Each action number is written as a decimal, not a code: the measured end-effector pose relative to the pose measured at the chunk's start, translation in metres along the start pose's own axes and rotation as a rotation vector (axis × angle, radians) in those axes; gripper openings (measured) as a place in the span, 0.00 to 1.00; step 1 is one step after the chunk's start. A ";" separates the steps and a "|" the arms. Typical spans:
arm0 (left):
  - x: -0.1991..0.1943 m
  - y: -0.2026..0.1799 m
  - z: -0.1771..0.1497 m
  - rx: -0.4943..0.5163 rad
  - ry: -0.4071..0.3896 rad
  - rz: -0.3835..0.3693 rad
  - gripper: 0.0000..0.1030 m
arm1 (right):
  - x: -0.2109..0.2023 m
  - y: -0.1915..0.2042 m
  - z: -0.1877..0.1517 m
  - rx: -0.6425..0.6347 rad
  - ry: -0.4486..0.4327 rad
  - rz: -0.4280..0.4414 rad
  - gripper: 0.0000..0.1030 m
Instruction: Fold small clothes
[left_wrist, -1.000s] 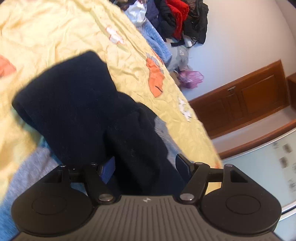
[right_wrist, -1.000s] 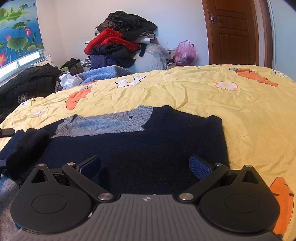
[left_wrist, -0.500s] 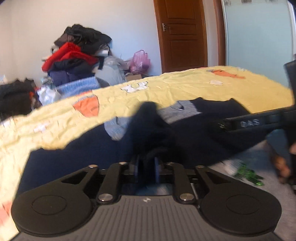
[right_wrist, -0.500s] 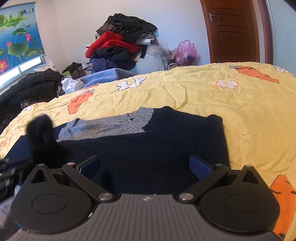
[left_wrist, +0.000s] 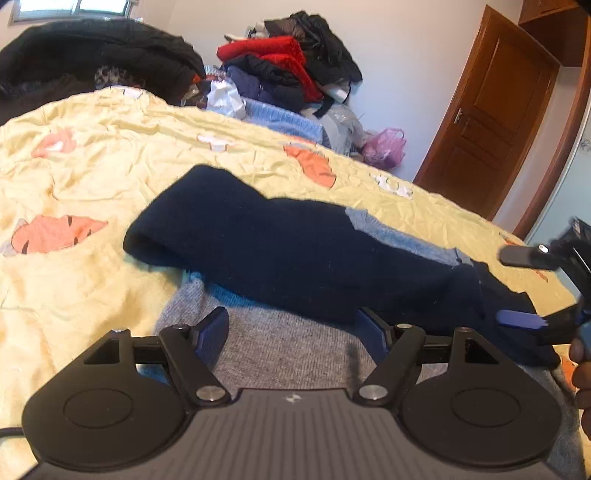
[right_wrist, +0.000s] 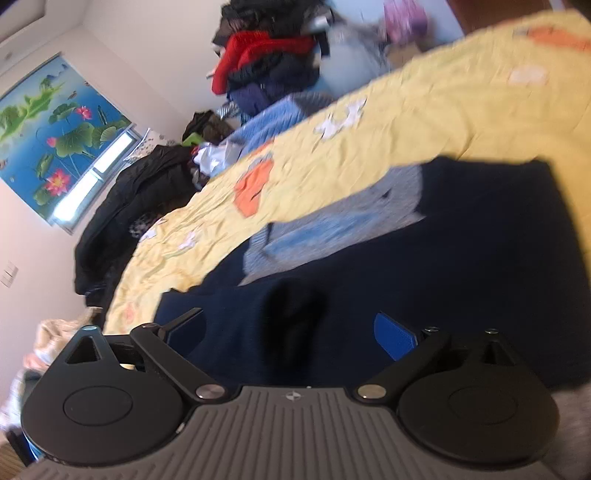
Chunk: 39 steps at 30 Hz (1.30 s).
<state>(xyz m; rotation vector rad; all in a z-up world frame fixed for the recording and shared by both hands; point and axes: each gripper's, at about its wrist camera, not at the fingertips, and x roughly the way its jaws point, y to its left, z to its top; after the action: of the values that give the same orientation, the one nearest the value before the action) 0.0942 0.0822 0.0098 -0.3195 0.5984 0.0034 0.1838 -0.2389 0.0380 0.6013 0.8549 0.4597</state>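
Observation:
A small navy sweater (left_wrist: 295, 254) with a grey-blue collar panel (left_wrist: 402, 240) lies on the yellow bed cover (left_wrist: 92, 177). One navy sleeve is folded across the body. My left gripper (left_wrist: 291, 332) is open and empty, low over the grey hem (left_wrist: 288, 343). My right gripper (right_wrist: 291, 325) is open and empty over the navy cloth (right_wrist: 461, 266); the view is tilted and blurred. The right gripper also shows at the right edge of the left wrist view (left_wrist: 546, 291).
A pile of red, black and blue clothes (left_wrist: 288, 70) sits beyond the bed's far edge. A dark coat heap (left_wrist: 96, 59) lies far left. A pink bag (left_wrist: 384, 151) and a wooden door (left_wrist: 491, 122) are at the right.
My left gripper has let go of the navy sleeve, which now lies flat across the sweater, and has opened and pulled back. My right gripper has tilted and moved.

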 end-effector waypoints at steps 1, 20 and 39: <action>0.000 -0.001 -0.001 0.005 -0.002 -0.002 0.82 | 0.006 0.002 0.002 0.017 0.024 0.022 0.94; 0.003 0.000 -0.001 -0.009 0.010 -0.008 0.84 | 0.003 0.016 0.024 -0.101 0.029 -0.039 0.19; 0.006 -0.005 -0.001 0.018 0.018 0.008 0.86 | -0.027 -0.063 0.030 -0.009 -0.010 -0.175 0.19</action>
<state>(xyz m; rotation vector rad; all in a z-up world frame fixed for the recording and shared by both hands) 0.0985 0.0767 0.0072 -0.2999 0.6177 0.0030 0.2008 -0.3106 0.0270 0.5152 0.8873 0.3013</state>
